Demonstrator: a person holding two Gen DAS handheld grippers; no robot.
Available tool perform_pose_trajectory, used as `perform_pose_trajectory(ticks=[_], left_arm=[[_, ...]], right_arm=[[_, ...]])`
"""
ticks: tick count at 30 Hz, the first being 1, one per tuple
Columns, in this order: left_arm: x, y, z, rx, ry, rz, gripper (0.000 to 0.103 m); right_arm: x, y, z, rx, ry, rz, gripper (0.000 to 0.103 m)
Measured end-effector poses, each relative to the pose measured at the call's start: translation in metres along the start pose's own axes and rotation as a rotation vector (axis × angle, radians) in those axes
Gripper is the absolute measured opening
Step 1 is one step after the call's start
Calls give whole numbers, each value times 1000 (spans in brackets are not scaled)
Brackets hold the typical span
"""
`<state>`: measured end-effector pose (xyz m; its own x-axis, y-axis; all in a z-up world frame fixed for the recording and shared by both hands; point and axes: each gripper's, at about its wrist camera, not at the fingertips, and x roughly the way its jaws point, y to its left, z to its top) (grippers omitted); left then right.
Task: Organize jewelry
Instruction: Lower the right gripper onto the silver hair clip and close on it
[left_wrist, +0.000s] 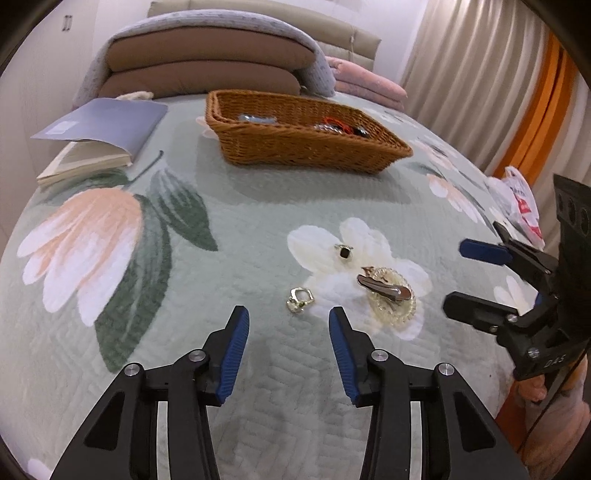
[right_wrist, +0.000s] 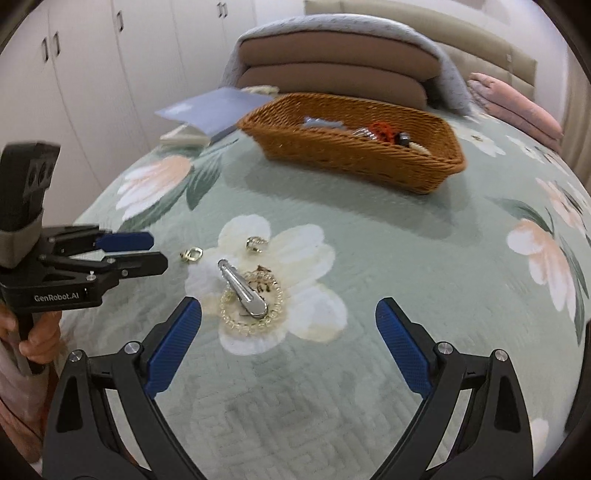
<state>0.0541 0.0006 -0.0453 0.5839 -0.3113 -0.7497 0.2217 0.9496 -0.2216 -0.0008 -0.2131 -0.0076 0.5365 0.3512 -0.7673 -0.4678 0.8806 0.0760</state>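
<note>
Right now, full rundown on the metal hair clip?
The hair clip is a shiny silver, long, tapered metal piece with a rounded wide end and a narrow end. It lies flat on the bedspread, diagonally across a clear beaded ring, on a white printed flower. Neither gripper touches it; it sits ahead of the open right gripper, nearer its left finger.

soft even indoor light; faint shadow beside basket (left_wrist: 295, 133); fisheye bending, dark corners; slight blur.
</note>
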Motion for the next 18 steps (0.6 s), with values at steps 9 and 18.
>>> perform_pose_trajectory(ticks=[9,18], left_arm=[[9,-4,3,35,29,1,46],[15,-10,4,60,43,6,29]], right_arm=[[25,8,8,-52,67,71,60],[36,19,13,-113,101,121,31]])
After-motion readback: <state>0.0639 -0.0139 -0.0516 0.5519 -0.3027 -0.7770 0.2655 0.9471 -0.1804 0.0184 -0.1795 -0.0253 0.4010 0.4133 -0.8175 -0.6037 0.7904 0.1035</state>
